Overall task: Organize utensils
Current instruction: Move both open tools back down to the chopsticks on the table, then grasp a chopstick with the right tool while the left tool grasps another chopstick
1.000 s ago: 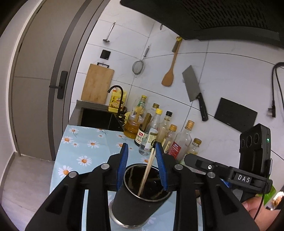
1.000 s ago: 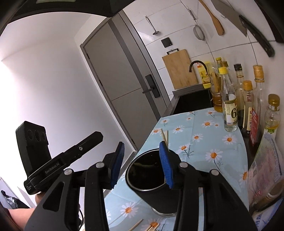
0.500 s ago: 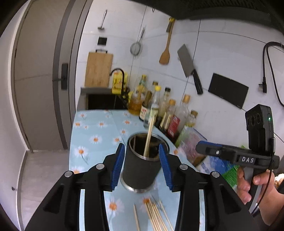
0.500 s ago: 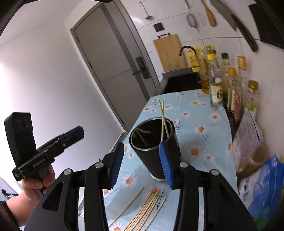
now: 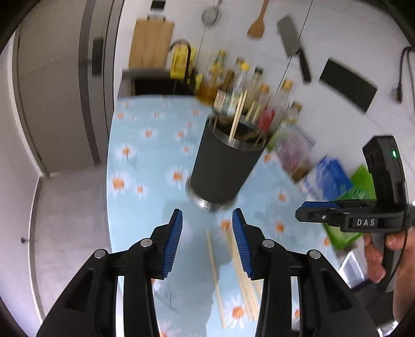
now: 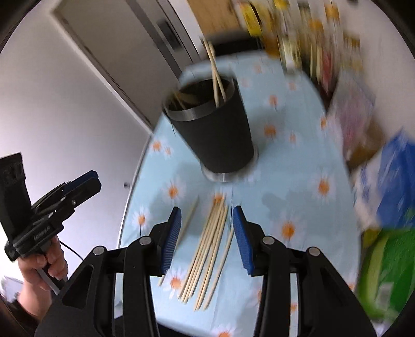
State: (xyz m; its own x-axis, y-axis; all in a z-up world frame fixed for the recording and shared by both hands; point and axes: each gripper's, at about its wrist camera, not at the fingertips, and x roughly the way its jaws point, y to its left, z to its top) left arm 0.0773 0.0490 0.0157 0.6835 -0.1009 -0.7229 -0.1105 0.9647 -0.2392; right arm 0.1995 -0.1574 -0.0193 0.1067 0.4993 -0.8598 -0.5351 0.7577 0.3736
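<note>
The desk (image 6: 298,109) carries a daisy-print cloth. On it stand a black cup (image 6: 215,121) and bottles (image 5: 241,85). Loose chopsticks (image 6: 207,243) lie near the cup.

A table (image 5: 145,155) wears a pale blue cloth printed with daisies. Along its far edge, against the white tiled wall, stands a blurred cluster of bottles (image 5: 249,85). On the wall hang a wooden cutting board (image 5: 151,44), a wire strainer (image 5: 210,18), a wooden spatula (image 5: 256,24) and a cleaver (image 5: 293,46). A grey door (image 5: 52,77) is to the left. Blue (image 6: 394,176) and green (image 6: 389,269) packages lie at the table's right side.
</note>
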